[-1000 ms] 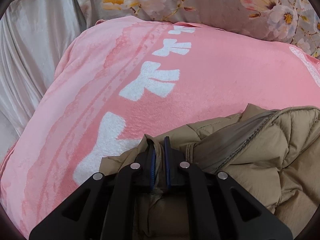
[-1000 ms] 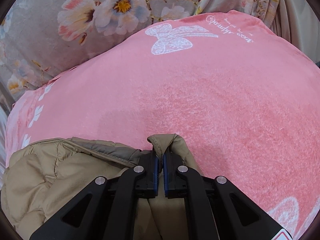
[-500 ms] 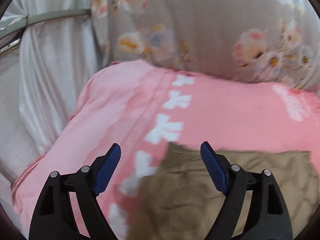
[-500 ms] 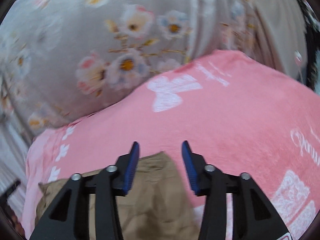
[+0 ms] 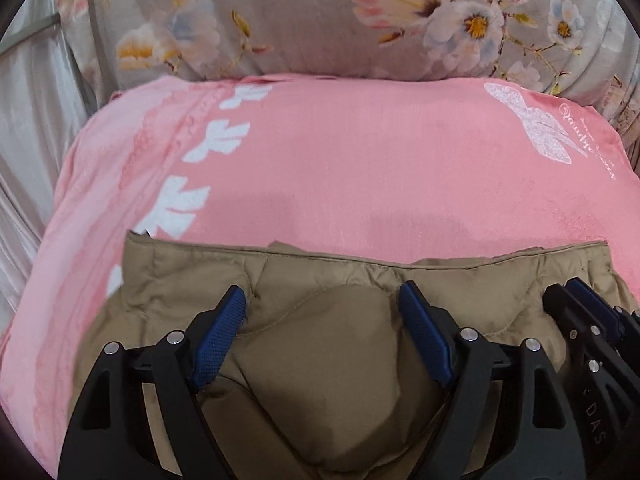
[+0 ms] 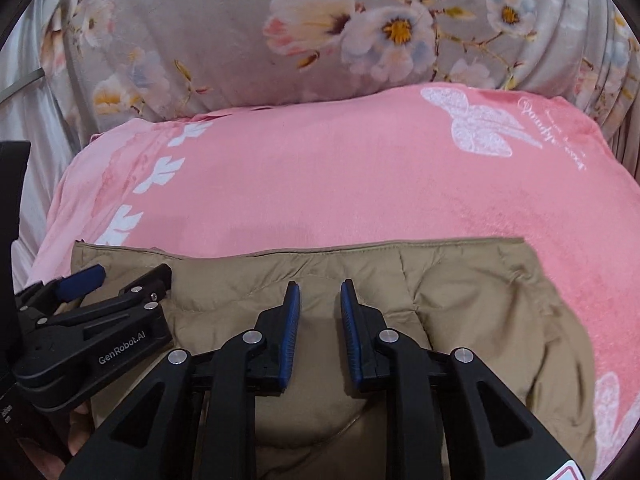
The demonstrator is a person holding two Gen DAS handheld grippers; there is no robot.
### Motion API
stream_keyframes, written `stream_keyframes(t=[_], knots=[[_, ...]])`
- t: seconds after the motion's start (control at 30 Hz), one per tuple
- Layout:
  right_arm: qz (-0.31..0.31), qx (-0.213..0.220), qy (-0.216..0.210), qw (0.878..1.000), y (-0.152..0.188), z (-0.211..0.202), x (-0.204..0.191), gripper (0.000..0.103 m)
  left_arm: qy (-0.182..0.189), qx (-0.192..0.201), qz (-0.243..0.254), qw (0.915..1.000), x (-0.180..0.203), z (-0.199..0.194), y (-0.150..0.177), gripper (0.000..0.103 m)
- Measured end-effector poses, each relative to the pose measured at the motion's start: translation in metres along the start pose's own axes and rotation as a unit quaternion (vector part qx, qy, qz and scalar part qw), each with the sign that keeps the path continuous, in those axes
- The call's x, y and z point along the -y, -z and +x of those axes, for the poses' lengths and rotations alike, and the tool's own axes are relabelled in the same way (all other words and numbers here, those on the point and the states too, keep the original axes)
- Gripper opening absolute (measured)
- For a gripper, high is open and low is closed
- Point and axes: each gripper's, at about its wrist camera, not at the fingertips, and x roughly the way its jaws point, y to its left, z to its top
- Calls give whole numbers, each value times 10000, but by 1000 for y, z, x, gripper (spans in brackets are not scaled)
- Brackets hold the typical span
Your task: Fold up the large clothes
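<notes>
Tan puffy jacket (image 5: pixel 328 364) lying flat on pink blanket (image 5: pixel 360 168), near edge. Left gripper (image 5: pixel 322 332) wide open above it, holding nothing. Right gripper (image 6: pixel 320 316) closing (small gap left), nothing between, over jacket's middle.

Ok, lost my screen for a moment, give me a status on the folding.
Left tool open, empty. Right tool closing, nothing between its pads. Tan puffer jacket lies folded on the pink blanket. Nothing in the way.
</notes>
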Motion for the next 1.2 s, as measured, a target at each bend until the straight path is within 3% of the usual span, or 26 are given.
stream_keyframes(t=[0.53, 0.77, 0.93, 1.1, 1.2], knots=[[-338, 185, 381, 9985, 23, 17, -14, 20, -57, 275, -63, 9996, 1, 9, 22, 80], [-275, 42, 286, 9992, 23, 24, -11, 20, 246, 174, 16, 9995, -12, -12, 39, 81], [-248, 47, 258, 9993, 22, 24, -10, 20, 231, 275, 18, 9994, -12, -9, 49, 86], [290, 202, -176, 9992, 36, -3, 0, 21, 221, 271, 18, 9994, -11, -2, 49, 89], [184, 288, -71, 9994, 46, -13, -6, 21, 233, 251, 15, 9994, -11, -1, 49, 89]])
